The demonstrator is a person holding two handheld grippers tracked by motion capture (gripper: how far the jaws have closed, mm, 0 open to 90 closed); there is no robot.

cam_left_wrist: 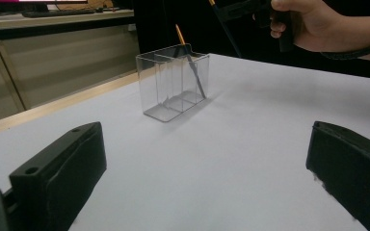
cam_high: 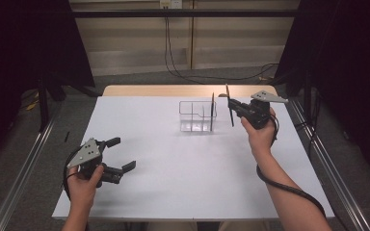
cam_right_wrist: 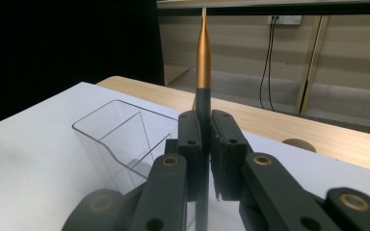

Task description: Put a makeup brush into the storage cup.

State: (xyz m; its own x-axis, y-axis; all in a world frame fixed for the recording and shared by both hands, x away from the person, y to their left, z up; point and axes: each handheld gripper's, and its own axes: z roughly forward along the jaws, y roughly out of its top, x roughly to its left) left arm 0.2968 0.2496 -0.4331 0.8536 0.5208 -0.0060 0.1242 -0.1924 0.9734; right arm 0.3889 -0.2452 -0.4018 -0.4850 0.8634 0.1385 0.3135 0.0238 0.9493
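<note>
Right claw (cam_right_wrist: 204,159) clamped on upright brush (cam_right_wrist: 203,62) | left claw (cam_high: 117,155) wide apart, holding nothing | clear organizer (cam_high: 191,115) seemingly untouched

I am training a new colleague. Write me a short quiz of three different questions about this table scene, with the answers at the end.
1. True or false: the right gripper is shut on a pen.
2. Which is already standing in the clear organizer? A) a second pen B) a pair of scissors C) a ruler
3. Fill in: the jaws of the left gripper are ____, with nothing between them.

Key: 1 true; the jaws clamp the dark barrel and the gold end points up. 2 A; a second pen leans in the compartment at the end nearest the right gripper. 3 open.
</note>
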